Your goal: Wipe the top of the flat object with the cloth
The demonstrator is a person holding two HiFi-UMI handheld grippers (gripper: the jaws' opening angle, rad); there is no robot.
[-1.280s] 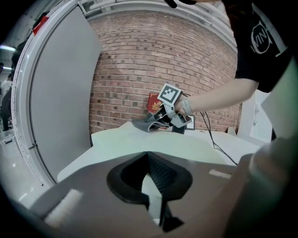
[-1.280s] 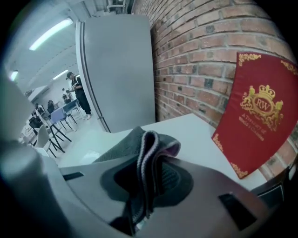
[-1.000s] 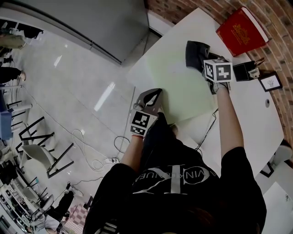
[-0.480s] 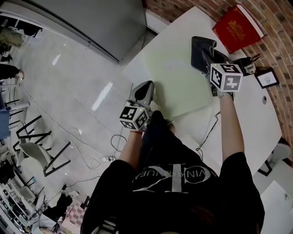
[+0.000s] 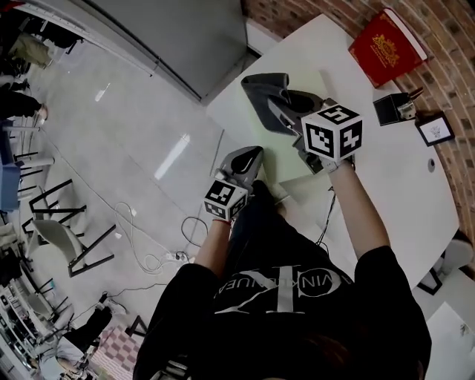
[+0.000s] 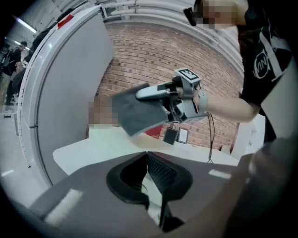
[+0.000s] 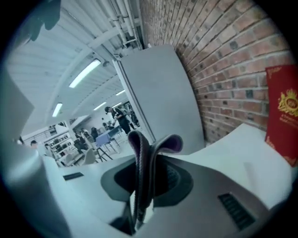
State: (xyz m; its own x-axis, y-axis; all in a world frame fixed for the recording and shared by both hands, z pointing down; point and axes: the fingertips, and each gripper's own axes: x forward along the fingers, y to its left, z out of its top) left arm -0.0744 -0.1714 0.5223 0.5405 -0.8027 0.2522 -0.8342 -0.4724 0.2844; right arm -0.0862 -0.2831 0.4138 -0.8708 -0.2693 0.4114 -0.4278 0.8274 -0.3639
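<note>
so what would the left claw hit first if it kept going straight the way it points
Most likely the pale green mat on the table, which lies just past the shut left claw. The cloth in the right claw hangs a little above that line, but depth is hard to judge.

The cloth [image 5: 260, 85] in my right gripper [image 5: 280, 107] is dark grey. The flat object [image 5: 286, 165] is pale green and the desk [image 5: 401, 171] white. My marker cube [image 5: 332, 133] is patterned in black-and-white squares. The book [image 5: 386, 44] is red with a gold emblem, and the brick wall [image 5: 445, 22] is reddish-brown.
</note>
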